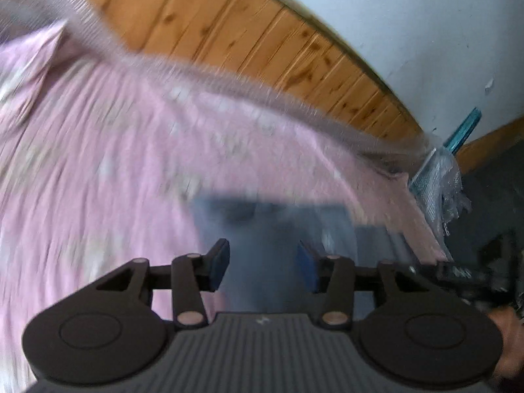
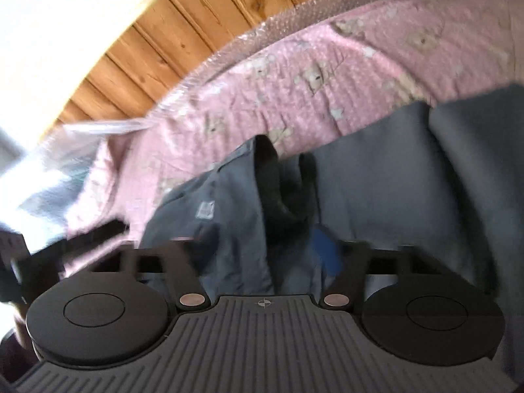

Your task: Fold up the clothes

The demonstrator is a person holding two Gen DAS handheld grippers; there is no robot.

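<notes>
My left gripper (image 1: pixel 263 263) gaped wide over the grey garment (image 2: pixel 376 177); my right gripper's (image 2: pixel 271 255) grip was untellable, cloth buried, risking slippage.

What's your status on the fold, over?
Left tool open, empty. Right tool buried in the grey garment, grip unclear. Garment bunched on pink bedcover. Nothing in the way.

Motion blur smears the left wrist view, so the pink bedspread (image 1: pixel 98 163) print and the grey garment (image 1: pixel 271 229) show no detail. In the right wrist view, grey cloth (image 2: pixel 235 222) covers the right gripper (image 2: pixel 265 255) fingertips, hiding their grip; the garment runs past the right edge.
</notes>
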